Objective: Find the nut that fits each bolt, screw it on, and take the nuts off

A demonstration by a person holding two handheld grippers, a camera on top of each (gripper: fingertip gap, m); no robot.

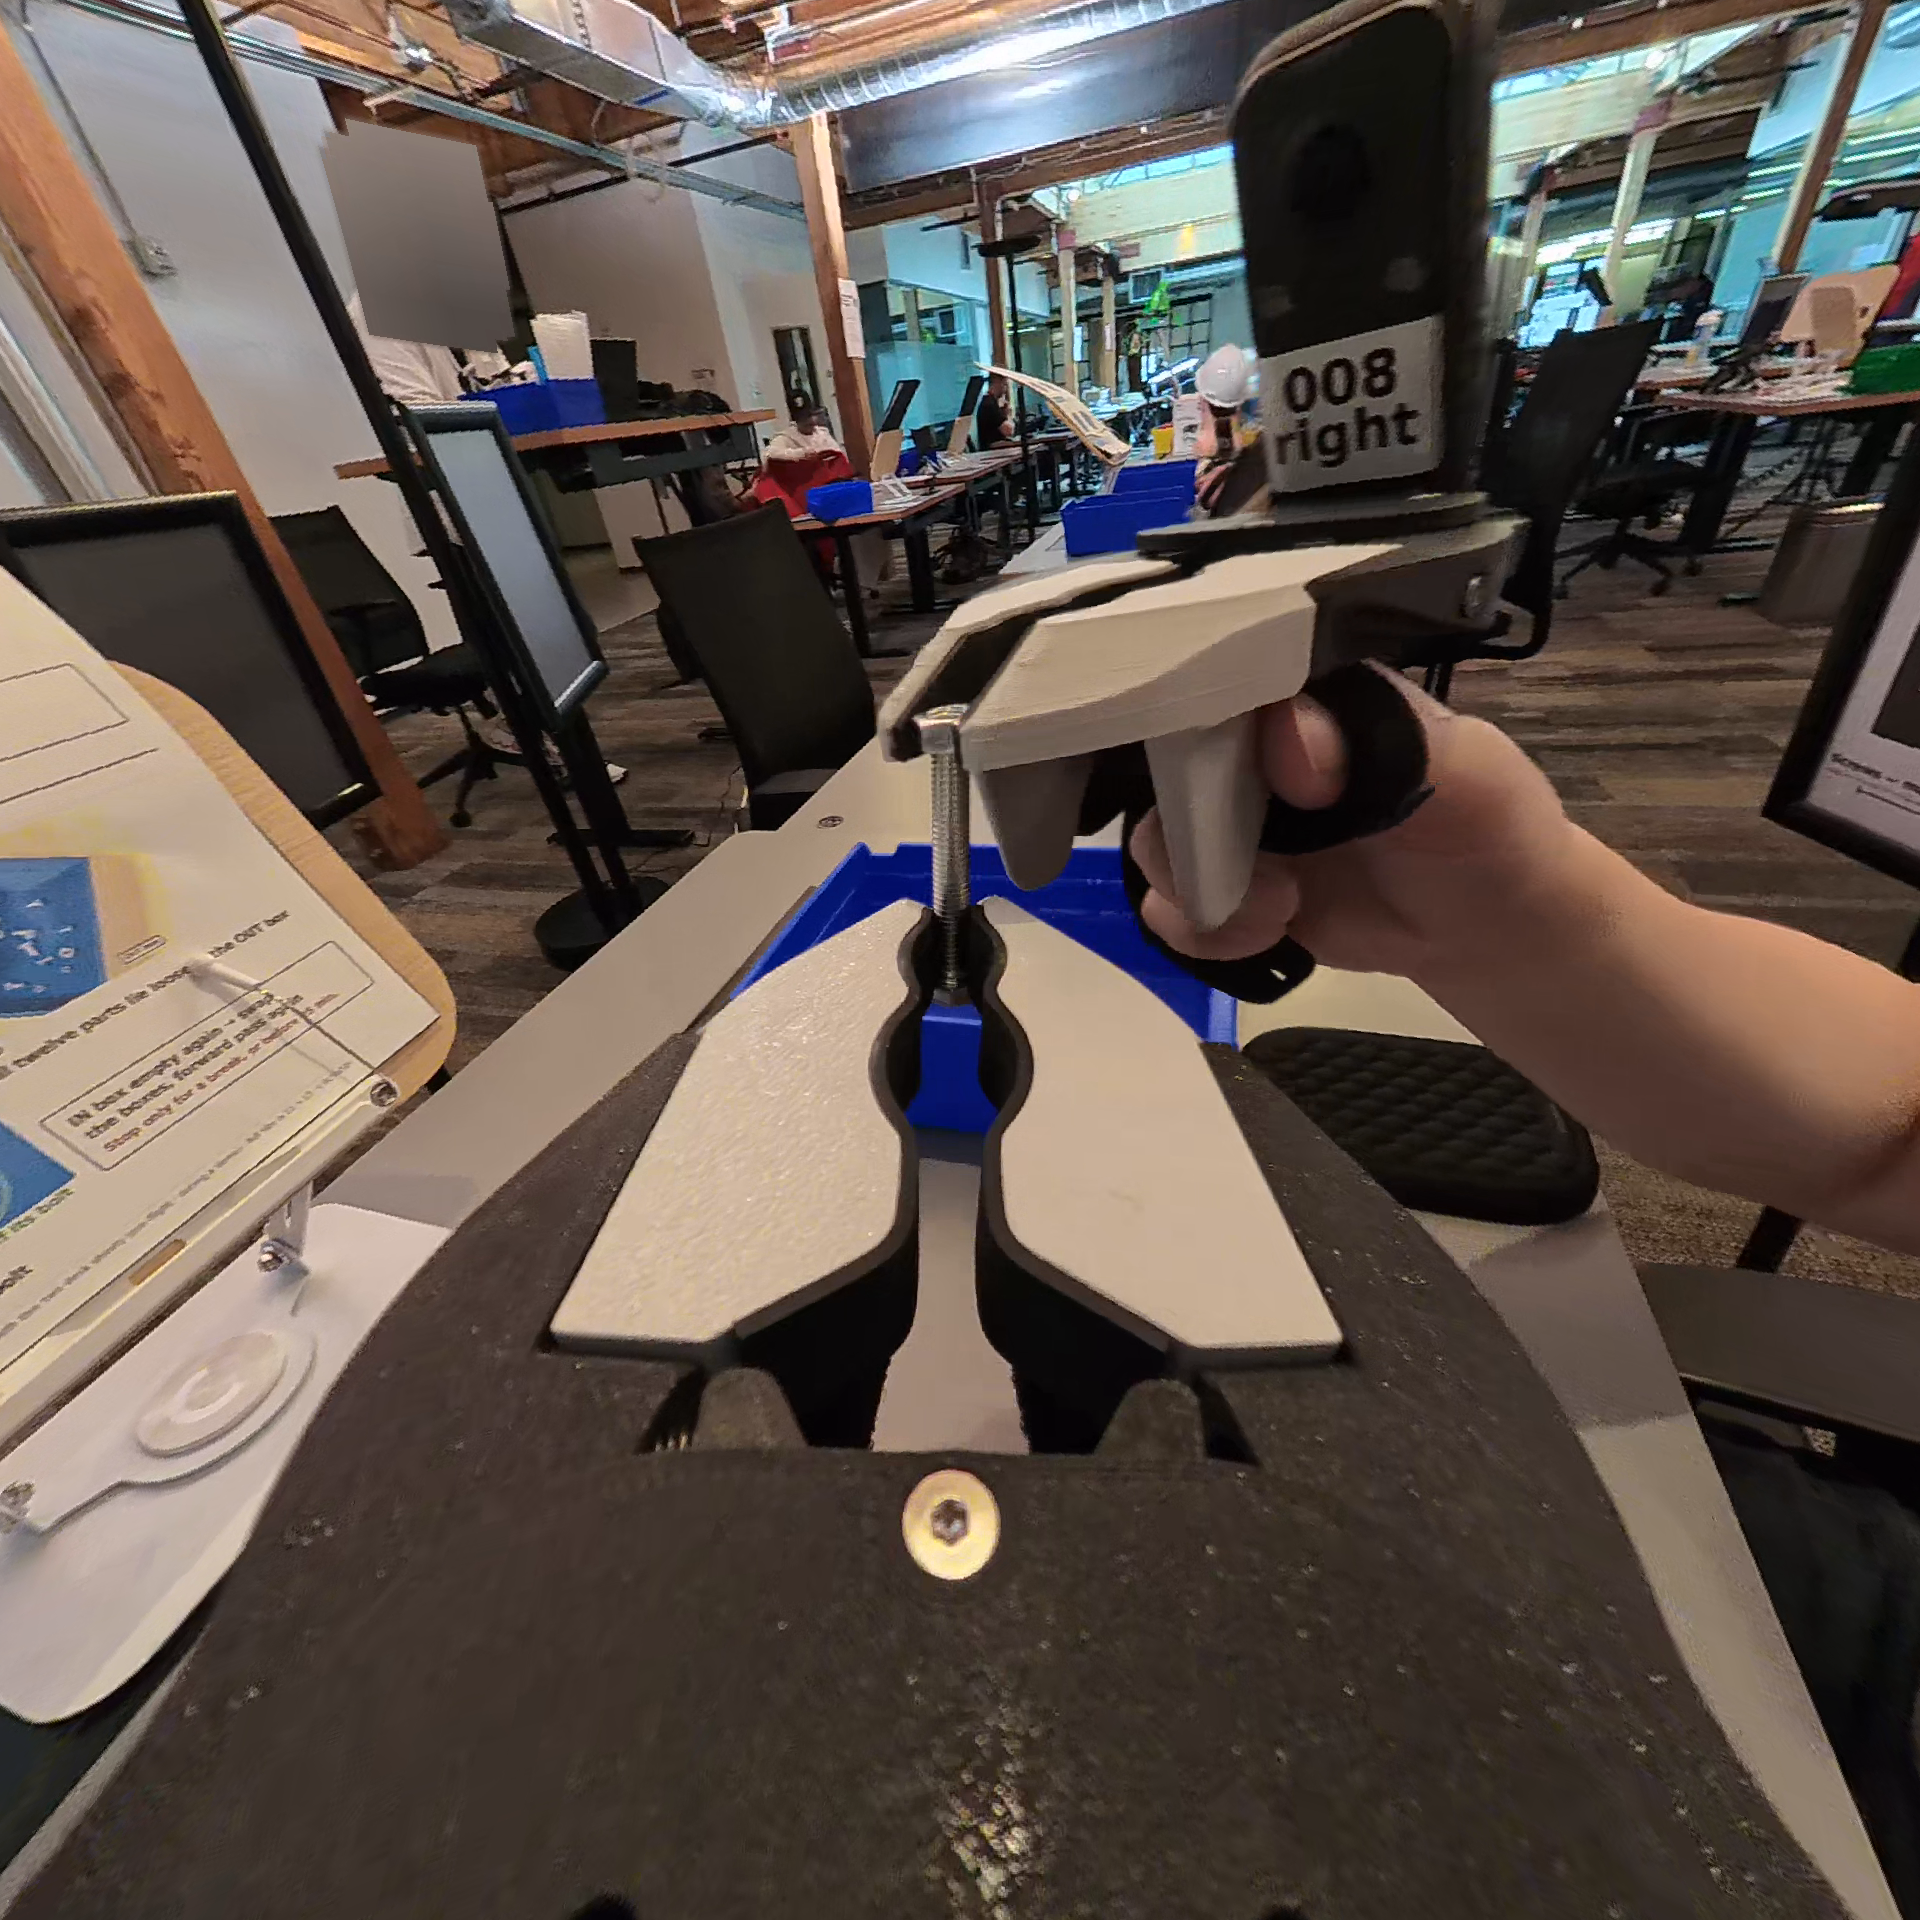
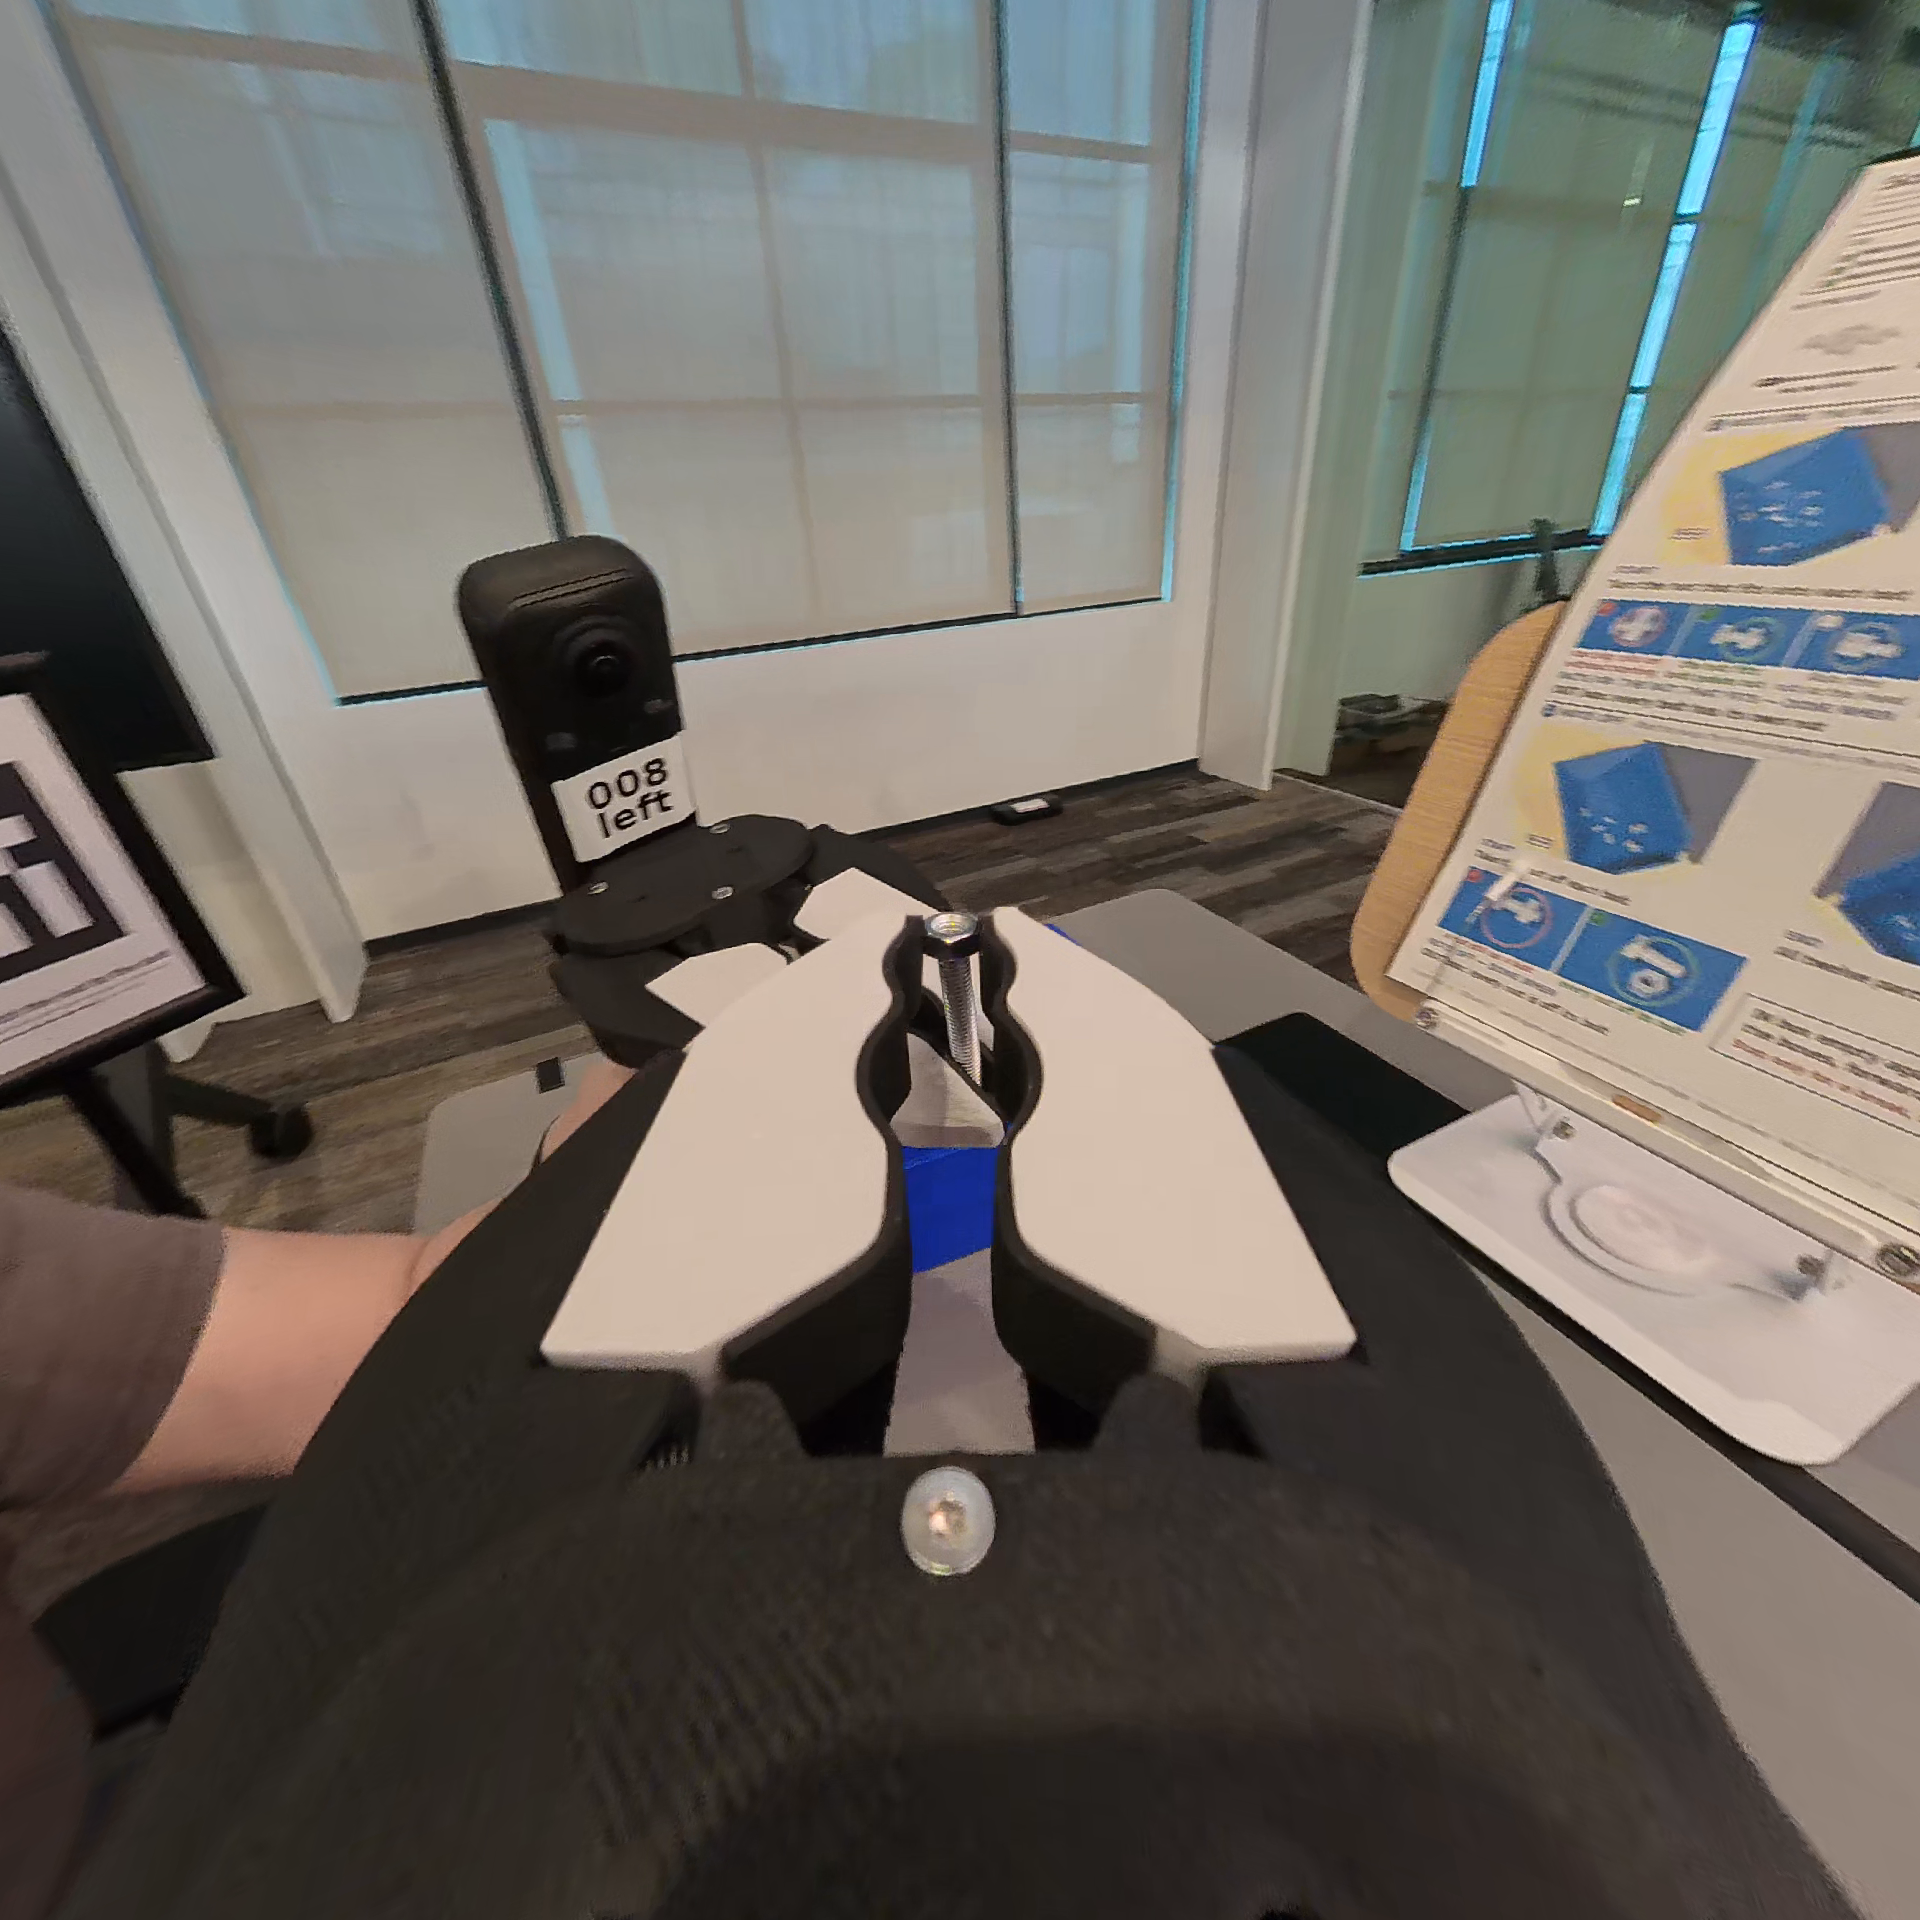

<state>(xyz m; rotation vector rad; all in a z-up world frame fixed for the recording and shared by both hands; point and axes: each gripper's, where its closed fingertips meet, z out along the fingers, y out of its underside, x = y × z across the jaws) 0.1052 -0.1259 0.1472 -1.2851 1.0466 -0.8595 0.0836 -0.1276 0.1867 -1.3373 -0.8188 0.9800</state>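
Note:
A silver bolt [image 1: 954,831] stands upright between my two grippers, above a blue bin [image 1: 1101,904]. My right gripper [image 1: 940,727] comes in from the right, held by a hand, and is shut on the bolt's hex head. My left gripper [image 1: 951,940] is shut around the bolt's lower end, where a small nut [image 1: 951,994] seems to sit in the finger notch. In the right wrist view my right gripper [image 2: 951,930] pinches the bolt head [image 2: 951,925], and the threaded shaft [image 2: 961,1018] runs down behind the fingers. The left gripper's white fingers [image 2: 847,904] show behind them.
The grey table [image 1: 582,1039] holds an instruction board on a white stand at its left [image 1: 156,987], also in the right wrist view [image 2: 1714,727]. A black padded rest [image 1: 1423,1122] lies right of the bin. A framed sign [image 2: 62,914] and office chairs stand beyond. Both grippers' tips are close together, under 4 cm apart.

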